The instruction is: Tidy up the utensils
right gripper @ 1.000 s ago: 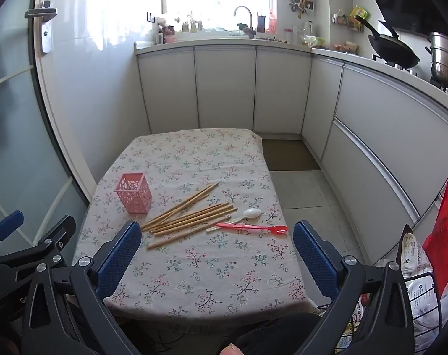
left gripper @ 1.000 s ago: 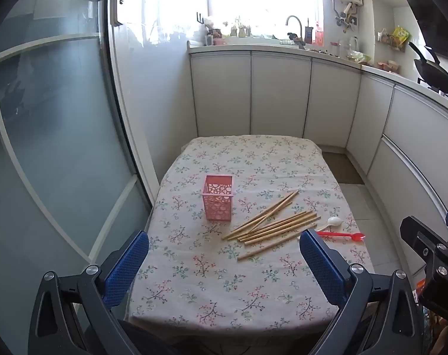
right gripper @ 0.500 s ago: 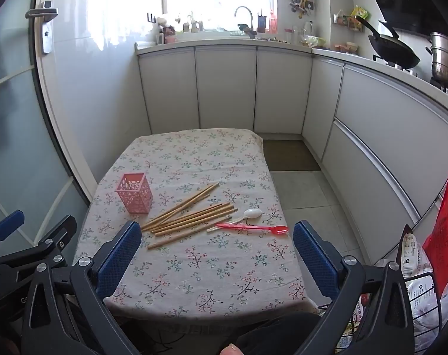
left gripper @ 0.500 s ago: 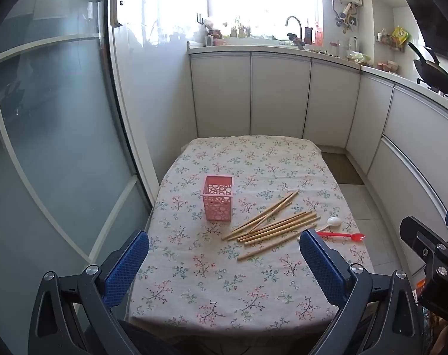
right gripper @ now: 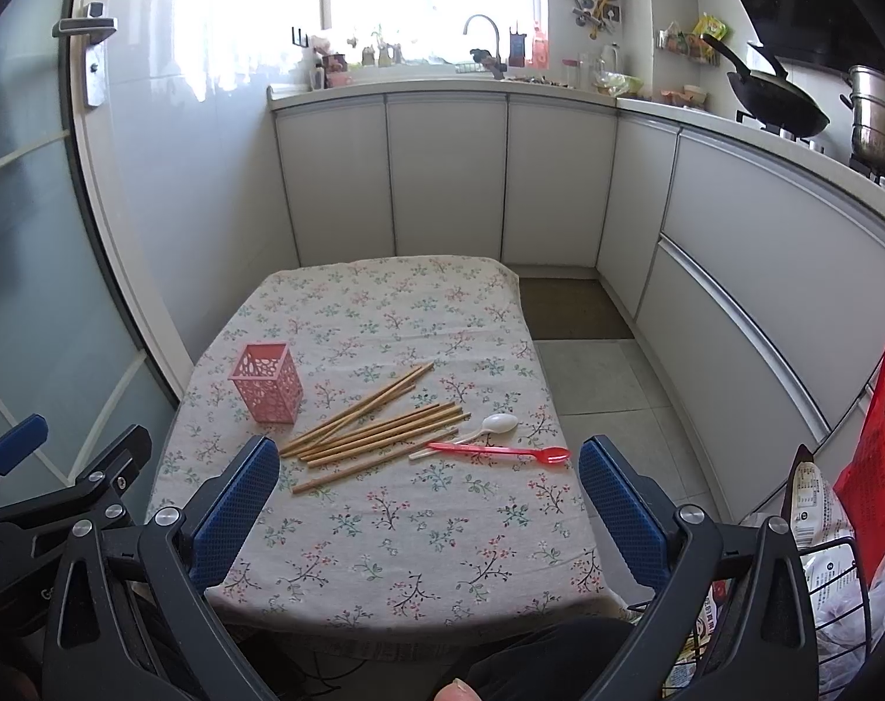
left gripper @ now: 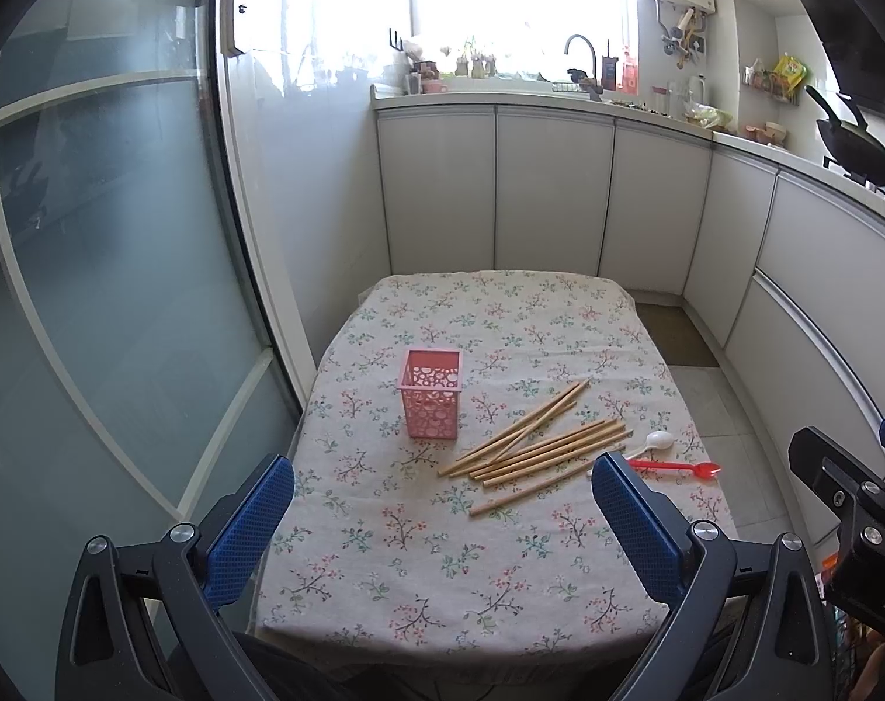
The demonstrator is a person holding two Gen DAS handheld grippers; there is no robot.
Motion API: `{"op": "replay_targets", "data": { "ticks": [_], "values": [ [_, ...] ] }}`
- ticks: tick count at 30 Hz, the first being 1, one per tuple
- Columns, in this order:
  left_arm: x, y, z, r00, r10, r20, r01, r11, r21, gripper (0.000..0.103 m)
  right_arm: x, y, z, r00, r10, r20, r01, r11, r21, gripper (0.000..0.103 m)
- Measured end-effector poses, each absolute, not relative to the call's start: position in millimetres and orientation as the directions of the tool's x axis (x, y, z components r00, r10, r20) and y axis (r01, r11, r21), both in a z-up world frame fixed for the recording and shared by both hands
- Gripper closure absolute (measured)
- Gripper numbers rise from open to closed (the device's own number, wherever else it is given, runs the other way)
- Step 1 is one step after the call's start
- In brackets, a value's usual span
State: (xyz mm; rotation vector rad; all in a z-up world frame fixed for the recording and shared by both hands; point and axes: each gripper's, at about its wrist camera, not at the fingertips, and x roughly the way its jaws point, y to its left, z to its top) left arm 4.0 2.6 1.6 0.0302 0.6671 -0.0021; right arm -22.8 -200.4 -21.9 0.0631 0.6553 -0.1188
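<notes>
2 grippers, left (left gripper: 442,511) and right (right gripper: 427,488), hold fingers spread wide, gripping nothing.

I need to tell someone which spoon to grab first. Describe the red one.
On the floral-cloth table, look right of the wooden chopsticks. The red spoon lies flat nearest the table's right edge, crossing the white spoon; it alone is translucent red.

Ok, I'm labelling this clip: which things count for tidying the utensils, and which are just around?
For the job:
pink holder
chopsticks
white spoon
red spoon
left gripper, open
right gripper, open

Just around:
wok
steel pot
red bag
tablecloth
</notes>
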Motion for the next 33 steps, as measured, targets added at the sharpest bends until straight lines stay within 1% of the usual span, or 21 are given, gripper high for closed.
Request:
{"op": "replay_targets", "data": {
  "ticks": [33],
  "values": [
    [-1.1, 1.1, 7.2, 0.790, 0.011, -0.613, 0.010, 0.999, 0.031, 0.000, -26.2, -200.9, -15.7, 0.789, -0.091, -0.607, 0.131, 0.991, 0.021, 0.000]
  ]
}}
